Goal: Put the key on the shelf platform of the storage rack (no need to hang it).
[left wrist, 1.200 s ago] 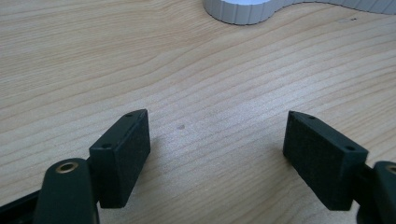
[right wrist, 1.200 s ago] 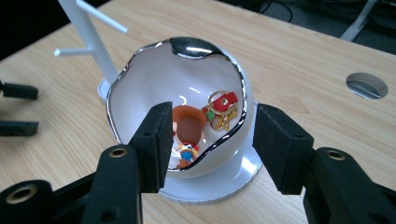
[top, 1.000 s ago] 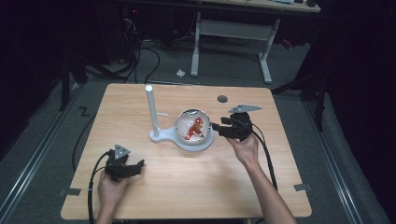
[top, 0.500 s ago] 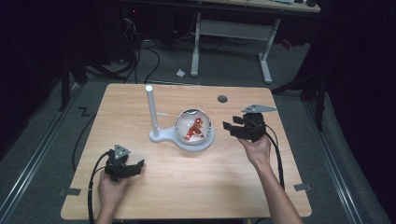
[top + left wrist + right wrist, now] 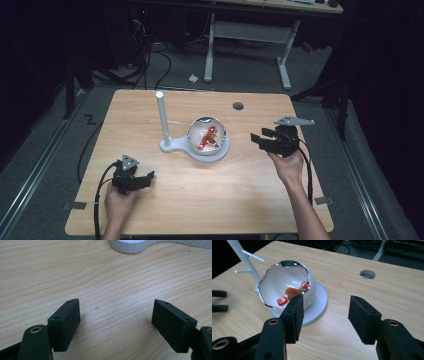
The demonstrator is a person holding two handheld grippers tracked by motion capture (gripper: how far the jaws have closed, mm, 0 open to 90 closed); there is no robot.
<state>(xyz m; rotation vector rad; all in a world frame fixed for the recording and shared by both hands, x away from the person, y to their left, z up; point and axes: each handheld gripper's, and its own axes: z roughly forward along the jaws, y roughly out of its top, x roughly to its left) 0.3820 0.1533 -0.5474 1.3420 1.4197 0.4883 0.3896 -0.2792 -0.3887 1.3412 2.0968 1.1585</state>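
Observation:
A shiny white bowl (image 5: 206,134) holding small red pieces (image 5: 208,137) sits on the round end of a white stand's base (image 5: 220,151), in the middle of the table. A white post (image 5: 161,117) with side pegs rises from the base's left end. My right gripper (image 5: 258,140) hovers right of the bowl, apart from it. Its jaws have just been opening and nothing is between them; in the right gripper view (image 5: 325,307) the bowl (image 5: 287,287) lies beyond the left jaw. My left gripper (image 5: 148,178) rests open near the front left, over bare wood (image 5: 116,312).
The wooden table (image 5: 240,195) has a round cable hole (image 5: 238,106) at the back right. The stand's base edge (image 5: 130,246) lies ahead of the left gripper. Cables trail off the table from both grippers. Desk legs and floor cables lie beyond the far edge.
My right gripper has drawn back to the right, away from the bowl's rim, and risen slightly. The left gripper and the bowl have stayed put.

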